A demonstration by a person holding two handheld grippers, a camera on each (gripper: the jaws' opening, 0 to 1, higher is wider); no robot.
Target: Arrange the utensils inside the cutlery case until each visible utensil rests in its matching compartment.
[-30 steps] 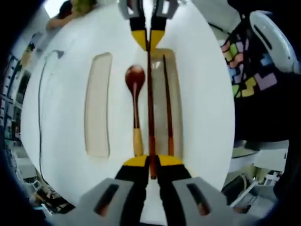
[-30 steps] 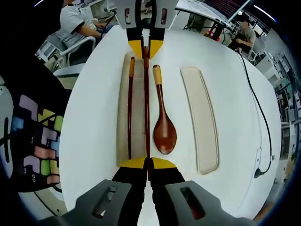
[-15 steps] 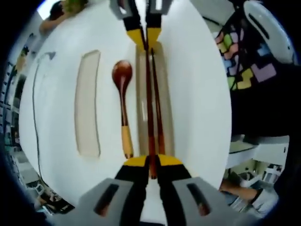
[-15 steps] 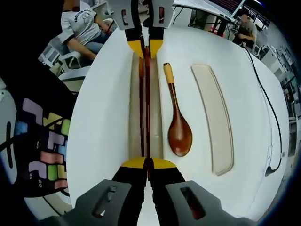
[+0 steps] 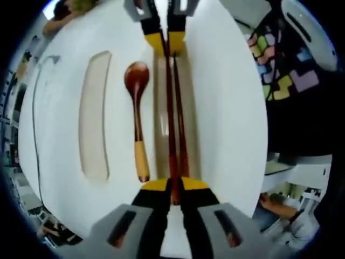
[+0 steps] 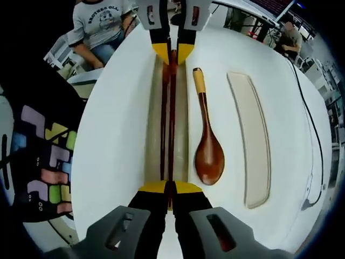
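One chopstick [image 5: 172, 124] spans between the two grippers: the left gripper [image 5: 172, 190] is closed on one end and the right gripper [image 6: 167, 190] is closed on the other. In the left gripper view, the right gripper's yellow tips appear at the far end of the stick. The held chopstick runs lengthwise directly over the cutlery case [image 5: 190, 108], alongside a second chopstick [image 5: 180, 118] that lies in the case.

One second ago the held chopstick ran along the case's edge, with a clear gap to the second chopstick; it is now centred over the case and just beside the second one.

The wooden spoon [image 5: 137, 108] lies on the white worktop [image 5: 232, 124], parallel to the case and just beside it. The case lid [image 5: 95, 116] lies beyond the spoon, holding nothing.
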